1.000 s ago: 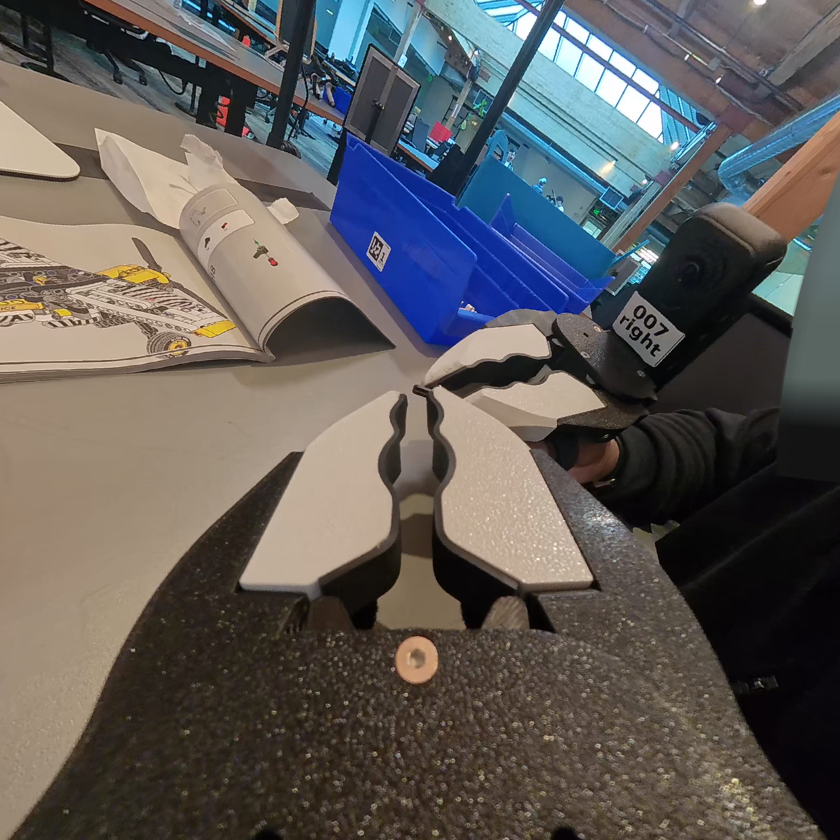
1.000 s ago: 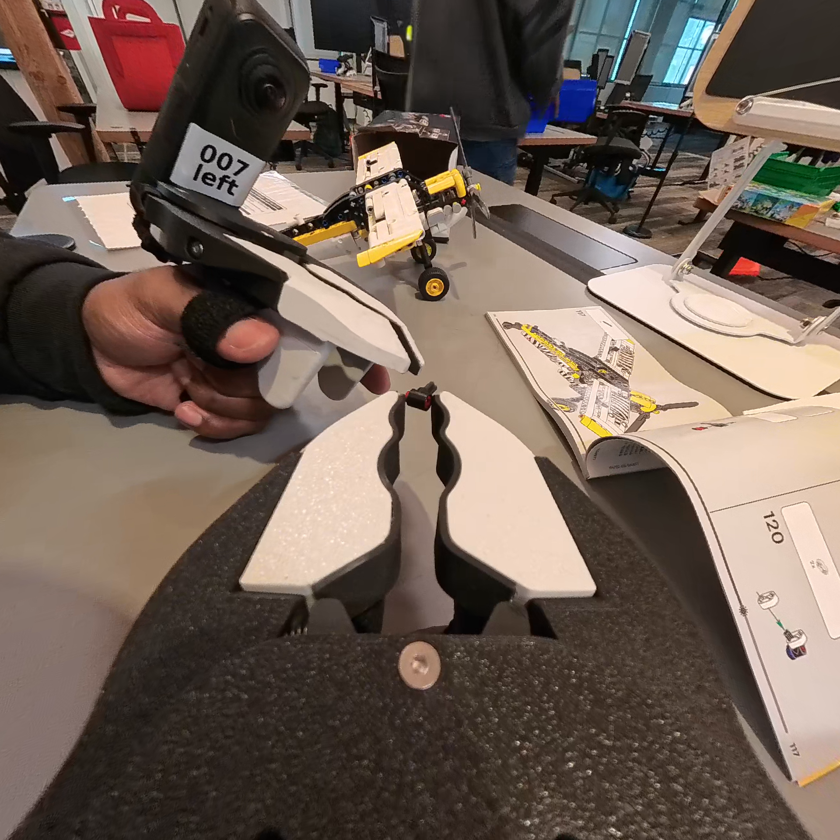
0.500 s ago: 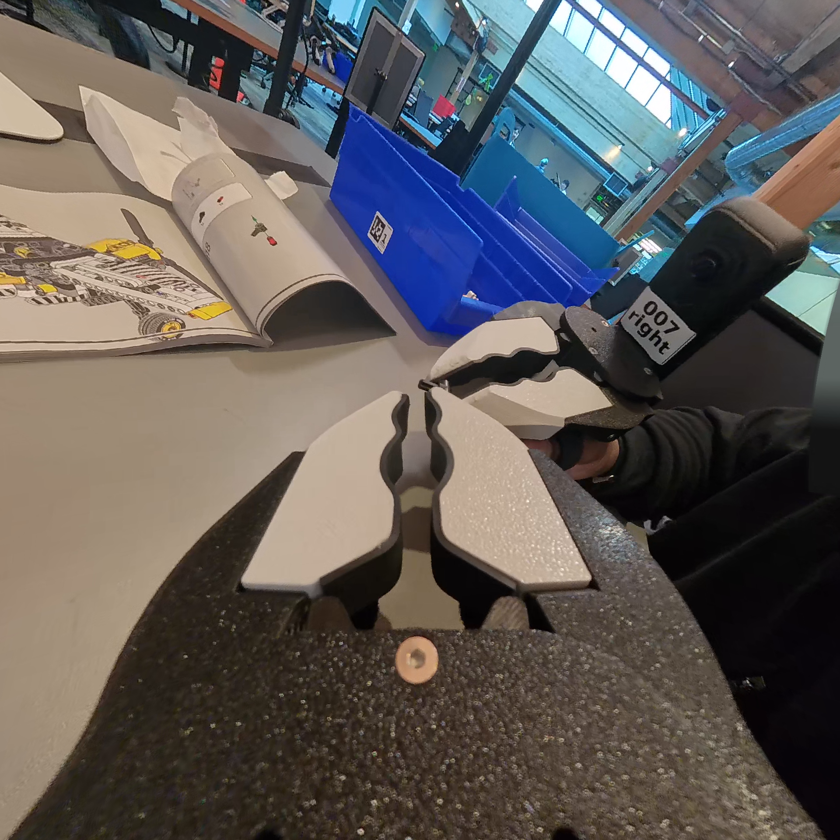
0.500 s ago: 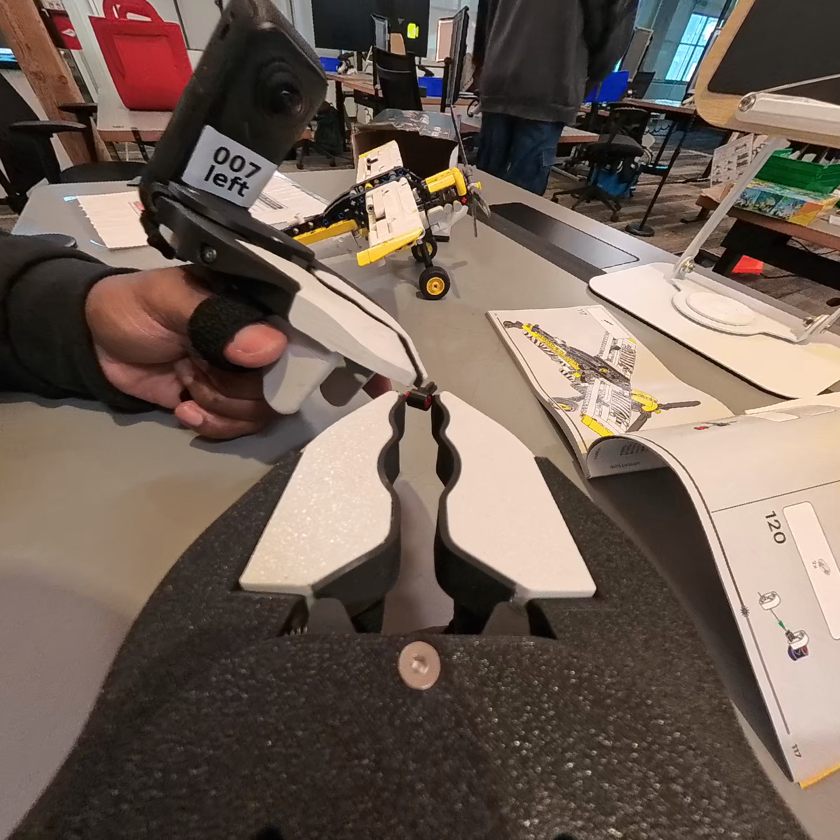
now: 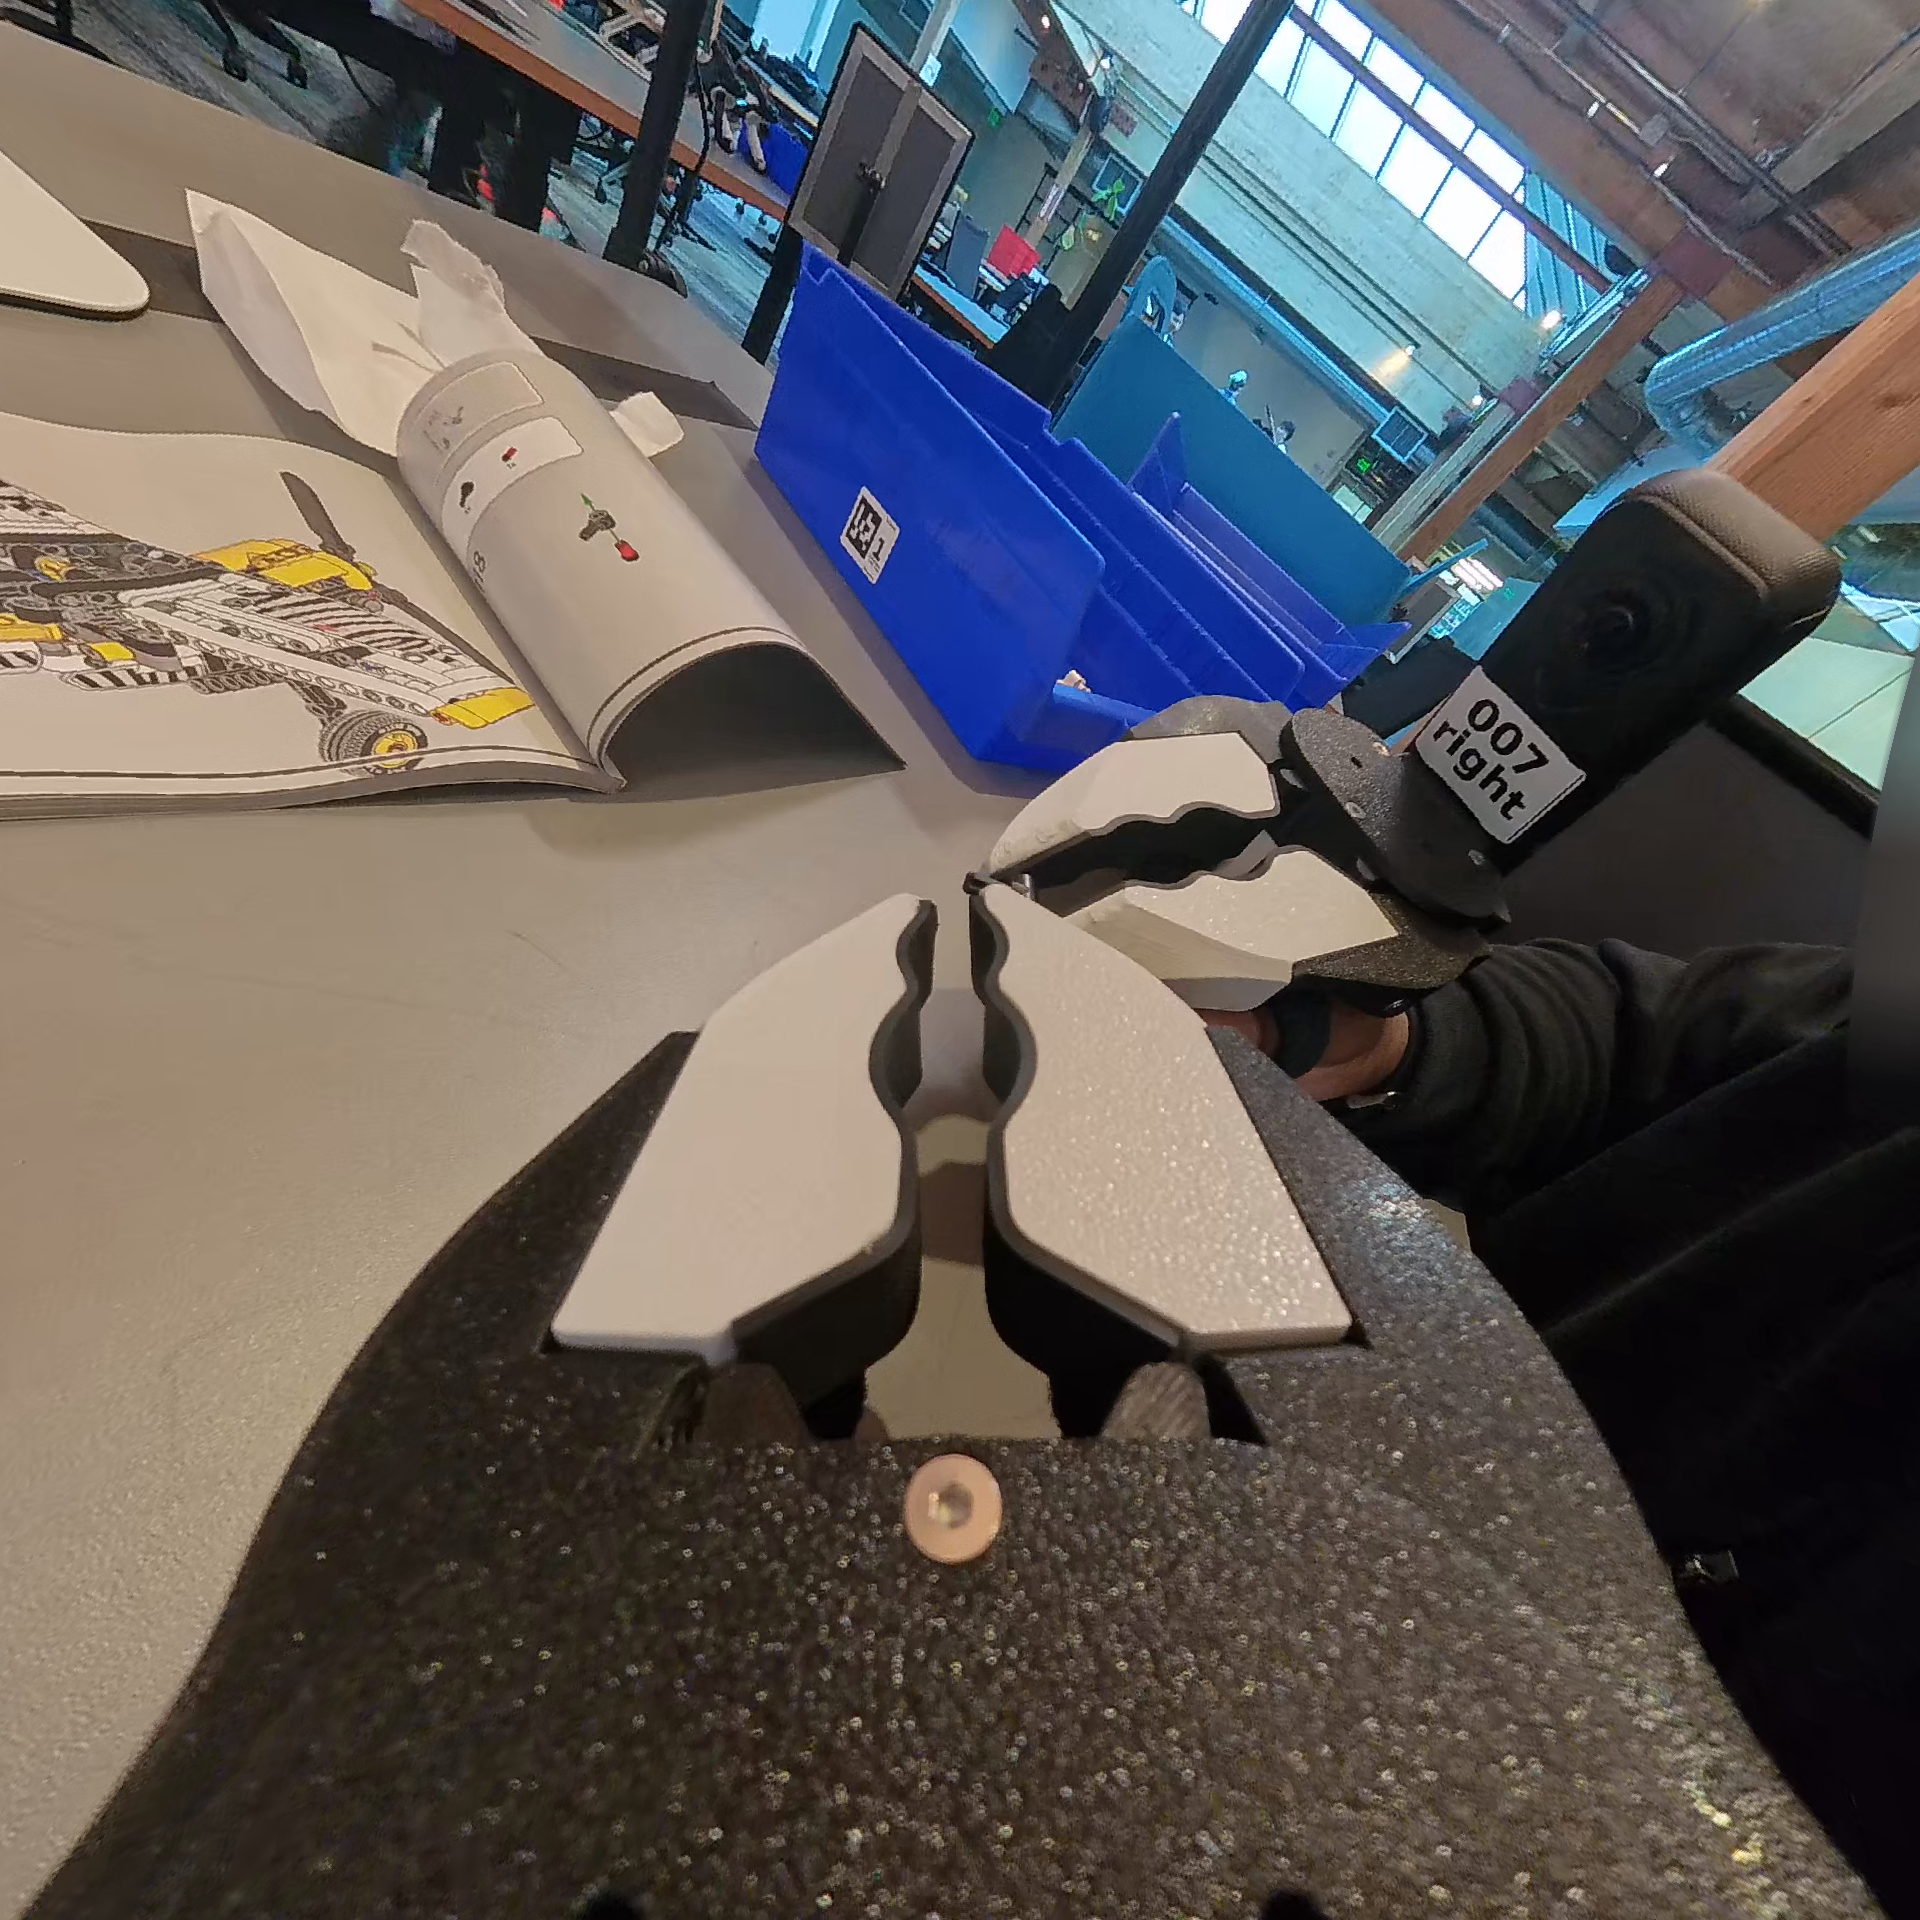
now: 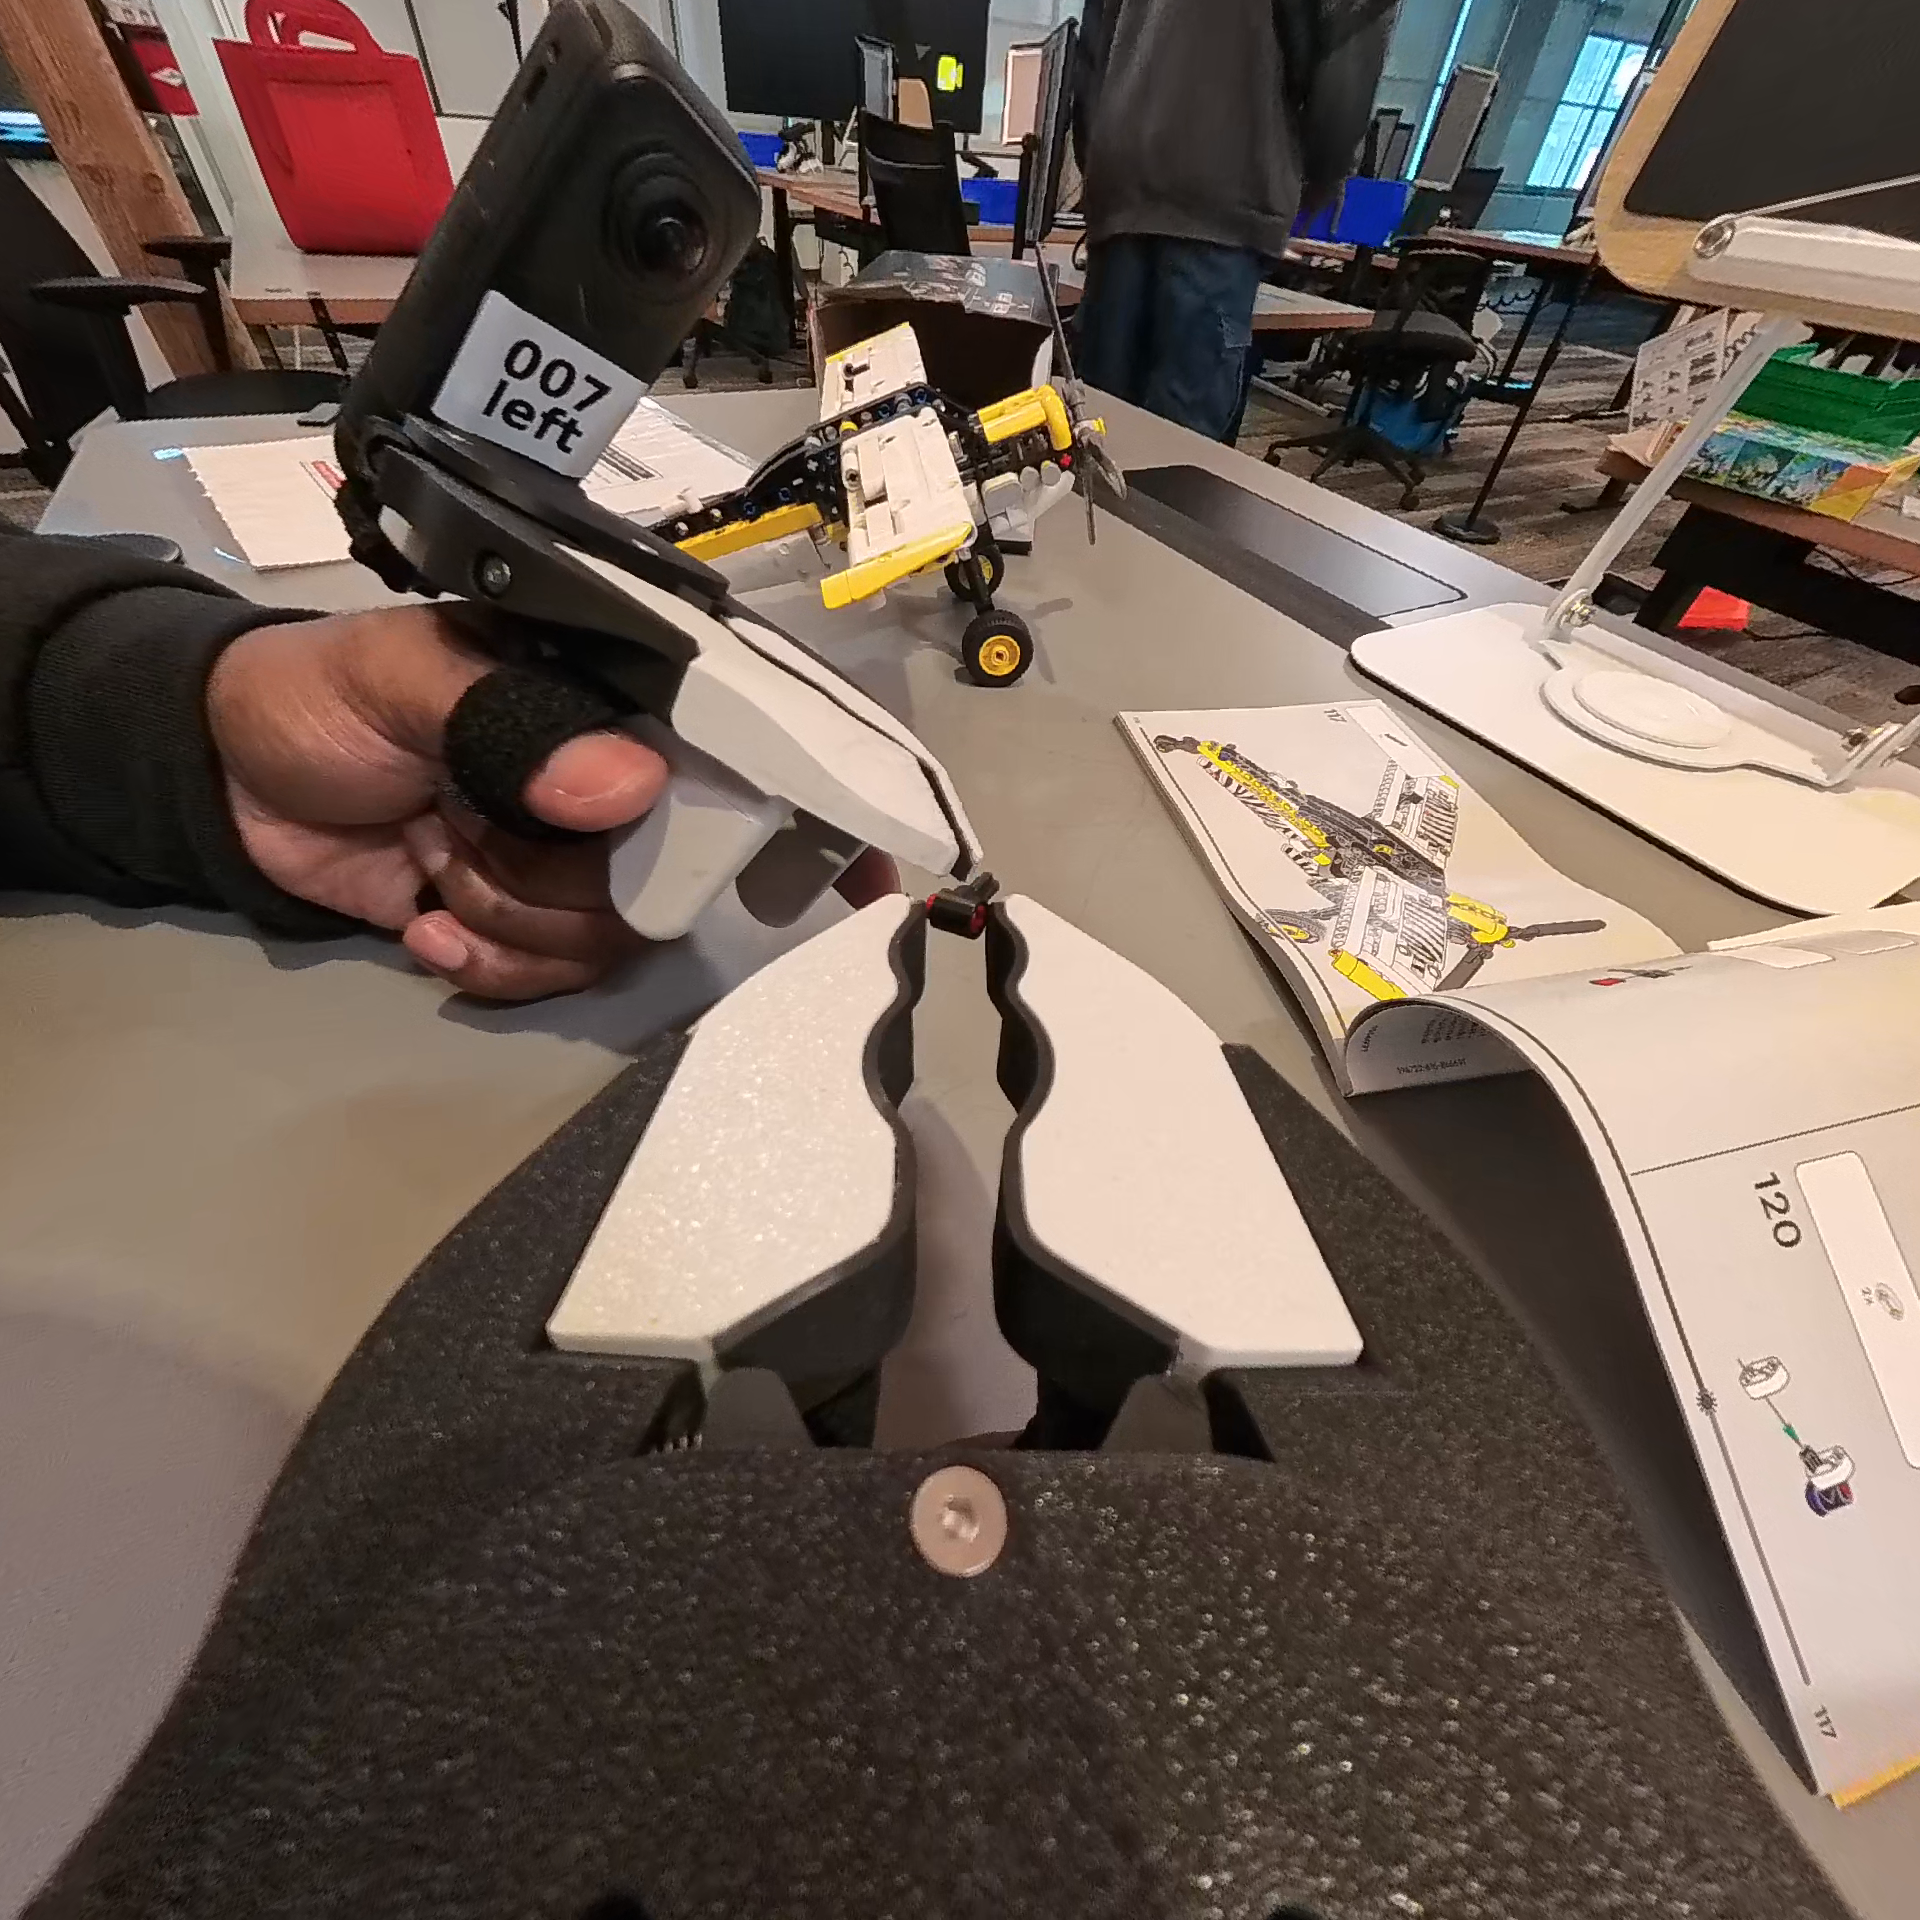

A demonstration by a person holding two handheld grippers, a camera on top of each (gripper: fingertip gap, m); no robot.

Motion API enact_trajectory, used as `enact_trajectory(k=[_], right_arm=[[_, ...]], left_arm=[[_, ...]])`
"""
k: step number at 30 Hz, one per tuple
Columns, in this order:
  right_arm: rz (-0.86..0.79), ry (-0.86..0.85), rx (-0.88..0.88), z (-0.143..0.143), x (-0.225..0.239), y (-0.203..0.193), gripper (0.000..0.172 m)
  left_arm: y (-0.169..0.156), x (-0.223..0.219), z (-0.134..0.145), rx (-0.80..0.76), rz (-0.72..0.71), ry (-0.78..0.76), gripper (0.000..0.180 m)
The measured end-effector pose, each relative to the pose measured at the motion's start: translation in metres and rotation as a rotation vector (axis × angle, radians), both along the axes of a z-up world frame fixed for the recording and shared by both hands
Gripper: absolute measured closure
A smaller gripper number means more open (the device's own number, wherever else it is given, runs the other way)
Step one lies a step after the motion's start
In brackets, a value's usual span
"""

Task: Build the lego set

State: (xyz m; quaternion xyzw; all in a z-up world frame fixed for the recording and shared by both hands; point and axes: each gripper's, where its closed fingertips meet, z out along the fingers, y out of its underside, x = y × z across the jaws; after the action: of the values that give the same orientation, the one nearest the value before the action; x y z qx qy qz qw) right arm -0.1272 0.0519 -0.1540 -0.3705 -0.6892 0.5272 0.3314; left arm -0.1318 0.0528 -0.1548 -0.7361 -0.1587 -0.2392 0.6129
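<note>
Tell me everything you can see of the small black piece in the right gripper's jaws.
The black piece is a tiny plastic-looking connector, black with red at both ends and a short black stub pointing up-right. It lies crosswise, clamped at the very tips of the right gripper, both pads pressed on its ends, above the grey table. The left gripper tip sits at the stub; contact cannot be told.
</note>
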Motion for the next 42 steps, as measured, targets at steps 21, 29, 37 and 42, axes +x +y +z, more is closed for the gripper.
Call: enact_trajectory(k=[21, 29, 37, 42], right_arm=[[0.133, 0.074, -0.02, 0.01, 0.009, -0.01, 0.161], [0.144, 0.096, -0.002, 0.011, 0.011, -0.012, 0.161], [0.156, 0.117, 0.016, 0.011, 0.013, -0.015, 0.161], [0.158, 0.12, 0.015, 0.011, 0.014, -0.015, 0.161]], left_arm=[[-0.004, 0.011, 0.015, 0.106, -0.157, -0.328, 0.169], [-0.004, 0.021, 0.015, 0.108, -0.239, -0.466, 0.169], [-0.004, 0.026, 0.014, 0.095, -0.267, -0.474, 0.17], [-0.005, 0.027, 0.015, 0.099, -0.27, -0.468, 0.172]])
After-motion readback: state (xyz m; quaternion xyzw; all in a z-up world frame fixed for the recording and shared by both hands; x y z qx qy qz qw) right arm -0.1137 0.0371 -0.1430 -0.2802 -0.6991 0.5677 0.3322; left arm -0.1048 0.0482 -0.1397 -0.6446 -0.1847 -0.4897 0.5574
